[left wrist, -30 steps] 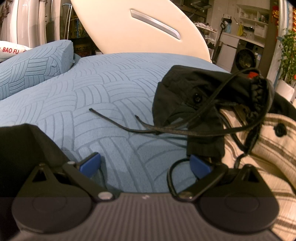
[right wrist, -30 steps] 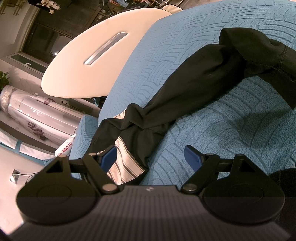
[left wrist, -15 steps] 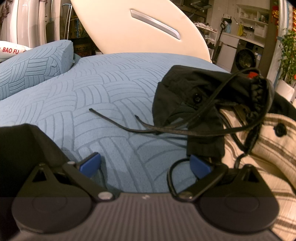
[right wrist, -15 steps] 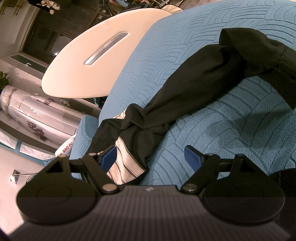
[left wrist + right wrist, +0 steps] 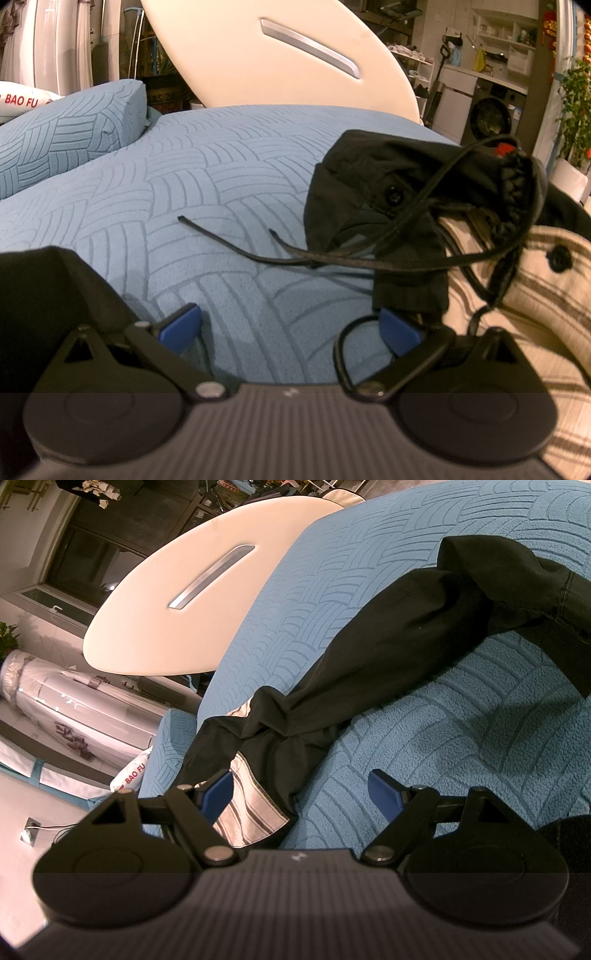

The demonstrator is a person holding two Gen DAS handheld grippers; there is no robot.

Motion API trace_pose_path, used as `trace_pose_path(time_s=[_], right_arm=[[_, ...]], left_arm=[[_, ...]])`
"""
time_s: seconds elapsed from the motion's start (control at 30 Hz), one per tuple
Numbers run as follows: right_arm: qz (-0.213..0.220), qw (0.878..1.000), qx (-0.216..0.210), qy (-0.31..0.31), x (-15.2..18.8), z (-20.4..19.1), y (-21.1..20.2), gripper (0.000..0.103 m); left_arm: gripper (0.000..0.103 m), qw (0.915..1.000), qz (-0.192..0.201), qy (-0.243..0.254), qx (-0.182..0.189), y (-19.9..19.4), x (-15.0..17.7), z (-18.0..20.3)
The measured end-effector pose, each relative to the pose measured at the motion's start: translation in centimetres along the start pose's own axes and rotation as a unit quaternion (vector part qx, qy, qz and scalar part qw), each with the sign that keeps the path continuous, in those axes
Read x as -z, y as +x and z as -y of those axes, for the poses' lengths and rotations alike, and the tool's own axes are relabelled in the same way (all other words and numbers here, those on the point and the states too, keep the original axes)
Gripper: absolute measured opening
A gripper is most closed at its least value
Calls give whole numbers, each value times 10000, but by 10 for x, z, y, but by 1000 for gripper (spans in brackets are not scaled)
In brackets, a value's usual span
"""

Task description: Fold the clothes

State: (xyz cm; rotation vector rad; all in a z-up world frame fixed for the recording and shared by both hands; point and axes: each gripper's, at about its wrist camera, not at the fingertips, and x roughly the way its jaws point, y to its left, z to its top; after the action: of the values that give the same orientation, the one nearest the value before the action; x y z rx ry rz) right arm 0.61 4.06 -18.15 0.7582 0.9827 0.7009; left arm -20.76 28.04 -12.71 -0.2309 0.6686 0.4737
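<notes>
No change from the earlier frames: left gripper (image 5: 290,325) and right gripper (image 5: 301,792) are remaining spread, grasping nothing; black jacket (image 5: 388,657) is lying crumpled across the blue bedspread (image 5: 184,192).

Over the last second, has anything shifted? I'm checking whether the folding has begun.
Nothing visibly changed. Both the left gripper and the right gripper hang open and unmoved over the blue quilted bedcover, and the crumpled black garment with the striped lining and its black drawcords lie as before.
</notes>
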Motion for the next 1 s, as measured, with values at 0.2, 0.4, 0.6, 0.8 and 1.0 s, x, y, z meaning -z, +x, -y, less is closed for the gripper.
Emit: trace_pose_path(time_s=[0.2, 0.4, 0.6, 0.8, 1.0], right_arm=[[6, 10000, -4, 5, 1, 0, 0, 83], [7, 10000, -3, 1, 1, -1, 0, 83], [5, 10000, 0, 0, 1, -1, -1, 83], [9, 10000, 4, 5, 2, -2, 0, 83], [11, 10000, 8, 3, 3, -3, 0, 83]], left_arm=[[103, 10000, 1, -3, 1, 0, 0, 0], [103, 10000, 1, -3, -4, -1, 0, 1], [103, 10000, 2, -2, -6, -1, 0, 1], [103, 10000, 0, -2, -8, -1, 0, 1], [103, 10000, 0, -3, -7, -1, 0, 1]])
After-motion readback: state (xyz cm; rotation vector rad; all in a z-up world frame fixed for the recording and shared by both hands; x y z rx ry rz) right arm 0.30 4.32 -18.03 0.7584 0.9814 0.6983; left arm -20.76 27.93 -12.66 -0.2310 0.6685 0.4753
